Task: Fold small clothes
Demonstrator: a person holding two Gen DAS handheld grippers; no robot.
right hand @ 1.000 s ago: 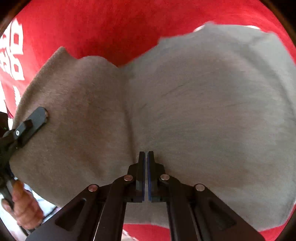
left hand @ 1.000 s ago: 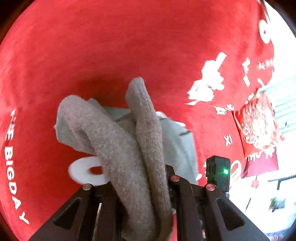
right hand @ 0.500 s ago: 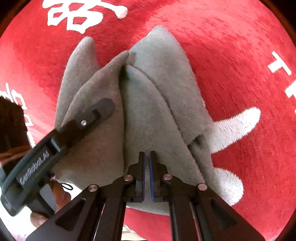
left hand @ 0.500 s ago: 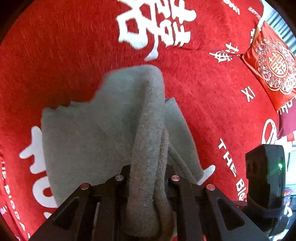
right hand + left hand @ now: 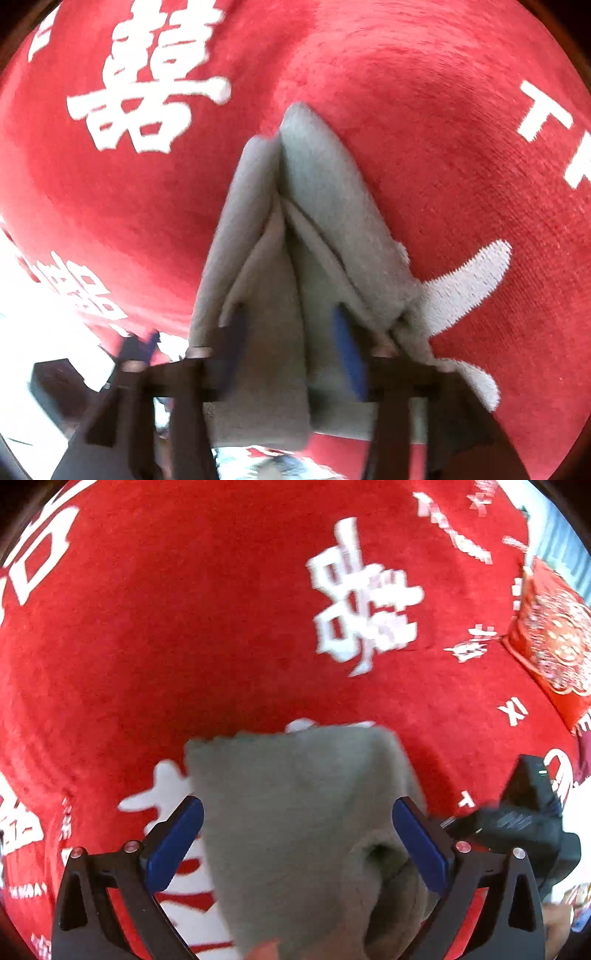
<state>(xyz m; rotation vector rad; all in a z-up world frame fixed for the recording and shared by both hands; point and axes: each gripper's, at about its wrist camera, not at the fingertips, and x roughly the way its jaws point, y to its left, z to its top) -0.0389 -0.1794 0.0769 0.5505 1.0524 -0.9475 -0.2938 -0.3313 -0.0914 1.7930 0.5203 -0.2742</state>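
Left wrist: my left gripper (image 5: 297,834) jaws have just sprung wide apart; the grey garment (image 5: 295,805) lies between them, unpinched, on the red cloth (image 5: 184,627).
Right wrist: my right gripper (image 5: 291,343) jaws have just been parting; garment folds lie loose between them.

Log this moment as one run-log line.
stage: release after fold | left claw: just opened, off grey garment | right claw: just opened, garment between | surface: red cloth
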